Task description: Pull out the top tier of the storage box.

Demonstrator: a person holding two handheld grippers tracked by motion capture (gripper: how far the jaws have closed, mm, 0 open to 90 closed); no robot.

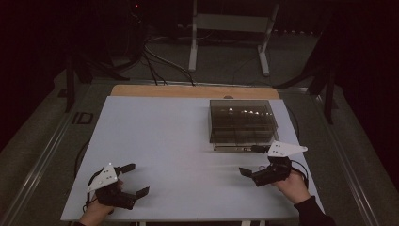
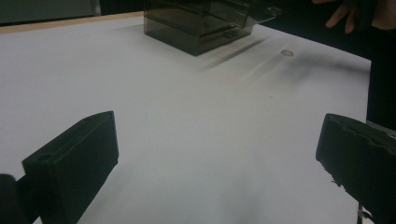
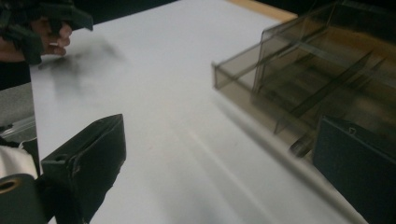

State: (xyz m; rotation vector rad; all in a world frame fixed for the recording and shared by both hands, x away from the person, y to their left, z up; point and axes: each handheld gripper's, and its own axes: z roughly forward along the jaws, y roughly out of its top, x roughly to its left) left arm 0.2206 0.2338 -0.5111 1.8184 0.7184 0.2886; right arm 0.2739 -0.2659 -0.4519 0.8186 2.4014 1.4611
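A smoky transparent drawer box [image 1: 242, 121] stands on the white table [image 1: 179, 141] at the back right. Its bottom drawer [image 1: 235, 148] is pulled out a little toward me; in the right gripper view the drawer [image 3: 261, 77] shows thin dividers. My right gripper [image 1: 253, 160] is open just in front of that drawer, one jaw near the drawer front, nothing between the jaws [image 3: 219, 158]. At the near left corner my left gripper [image 1: 135, 179] is open and holds nothing [image 2: 219, 154]. The box [image 2: 201, 25] appears far off in the left gripper view.
A wooden strip [image 1: 193, 91] runs along the table's far edge. Beyond it stand a metal frame [image 1: 230, 33] and cables [image 1: 160, 61] on the floor. A small ring-shaped mark [image 2: 287, 52] lies on the table near the box.
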